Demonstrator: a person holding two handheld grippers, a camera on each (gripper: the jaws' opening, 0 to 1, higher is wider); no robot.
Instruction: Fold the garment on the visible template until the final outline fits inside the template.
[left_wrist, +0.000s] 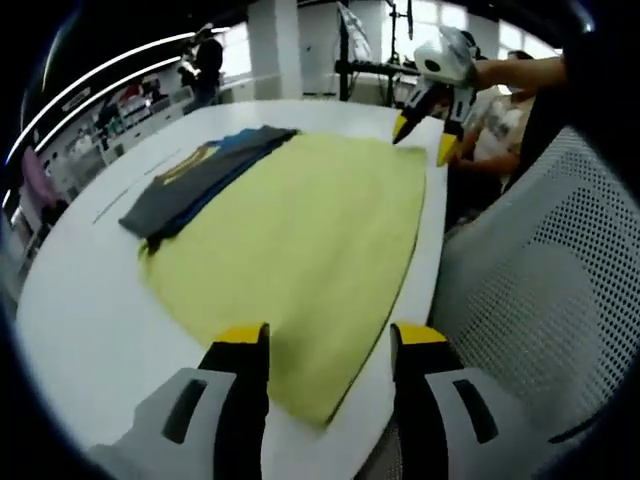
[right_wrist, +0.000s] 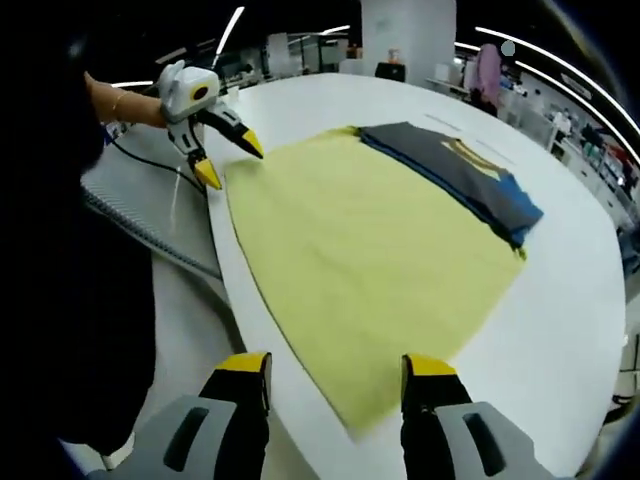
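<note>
Broadly, a white tabletop (left_wrist: 80, 330) is seen carrying a yellow template (left_wrist: 300, 250) spread flat, with the dark garment (left_wrist: 205, 175) — already folded into a long narrow strip — laid along the template's far edge and partly off it. The strip's long axis is judged to run parallel to the near edge, so both claws face it broadside across the yellow sheet. The left claw (left_wrist: 330, 345) and the right claw (right_wrist: 335, 370) are held at opposite near corners, jaws apart, nothing gripped — neither is clearly nearer to the garment.
</note>
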